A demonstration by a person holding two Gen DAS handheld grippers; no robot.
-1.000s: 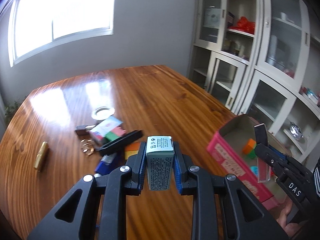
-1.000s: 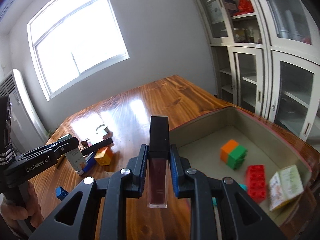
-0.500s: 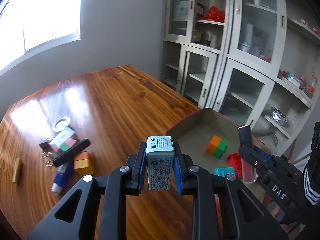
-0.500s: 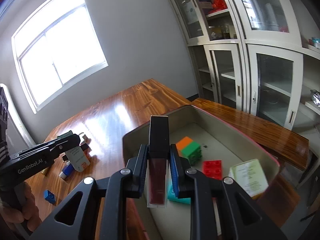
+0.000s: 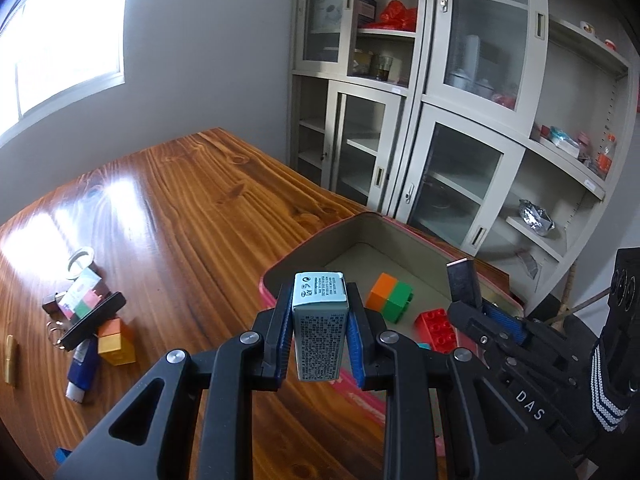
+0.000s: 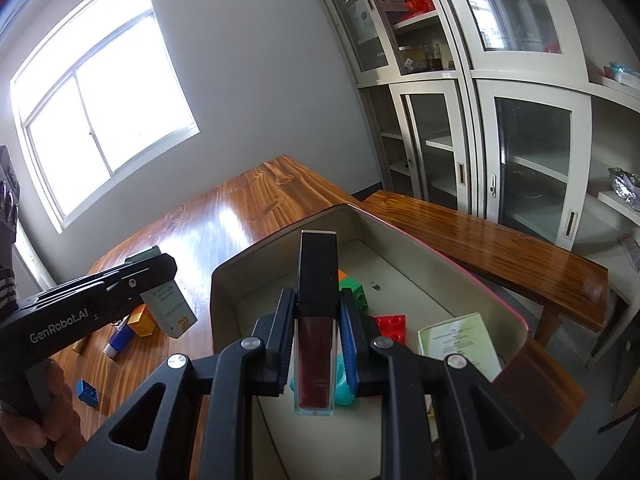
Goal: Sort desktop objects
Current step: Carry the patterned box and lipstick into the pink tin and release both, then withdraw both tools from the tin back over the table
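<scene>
Both my grippers have swung from the wooden table (image 5: 192,200) toward the pink-rimmed box (image 6: 460,264), my left gripper (image 5: 320,334) clamped on a small carton (image 5: 320,336), my right gripper (image 6: 315,344) gripping a lip-gloss tube (image 6: 316,320) above it.

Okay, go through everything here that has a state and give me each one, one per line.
left gripper: shut on small box
right gripper: shut on lip gloss tube
pink tin: open, holding blocks
cabinet doors: closed
yellow block: on the table
</scene>
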